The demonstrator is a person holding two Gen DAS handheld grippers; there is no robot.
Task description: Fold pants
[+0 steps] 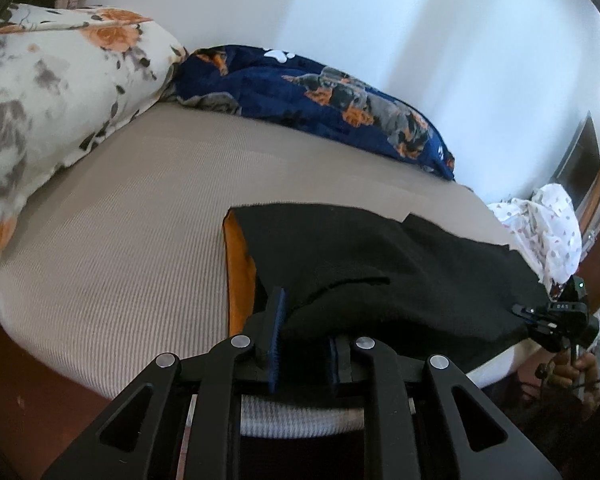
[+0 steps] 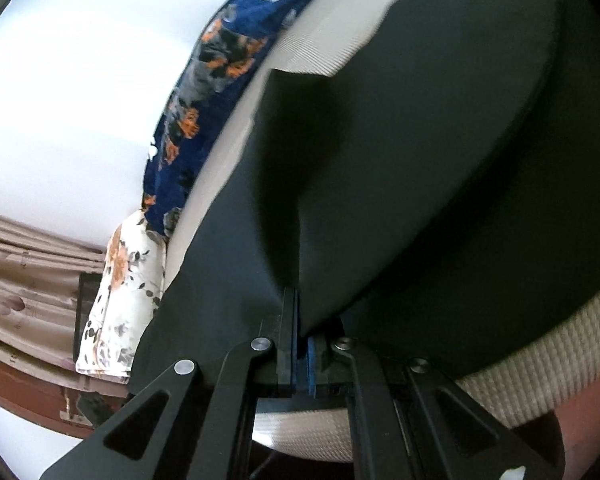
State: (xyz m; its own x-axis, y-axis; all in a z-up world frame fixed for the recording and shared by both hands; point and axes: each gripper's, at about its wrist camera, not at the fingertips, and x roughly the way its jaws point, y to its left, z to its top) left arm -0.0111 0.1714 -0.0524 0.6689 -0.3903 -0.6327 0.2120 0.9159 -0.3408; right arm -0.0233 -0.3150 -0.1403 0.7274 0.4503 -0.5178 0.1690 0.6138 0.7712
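The black pants (image 1: pixel 380 268) lie on the beige mattress (image 1: pixel 120 220), with an orange lining (image 1: pixel 238 280) showing at their left edge. My left gripper (image 1: pixel 304 320) stands at the near edge of the pants with its jaws apart; black cloth lies between and over the blue pads (image 1: pixel 278 320), the right pad mostly hidden. My right gripper (image 2: pixel 300 320) is shut on a raised fold of the black pants (image 2: pixel 420 160); it also shows in the left wrist view (image 1: pixel 556 320) at the pants' right end.
A floral pillow (image 1: pixel 60 92) lies at the far left of the bed. A navy dog-print blanket (image 1: pixel 320 100) runs along the white wall. A white patterned cloth (image 1: pixel 548 228) is heaped at the right. The mattress front edge (image 1: pixel 300 420) is just below my left gripper.
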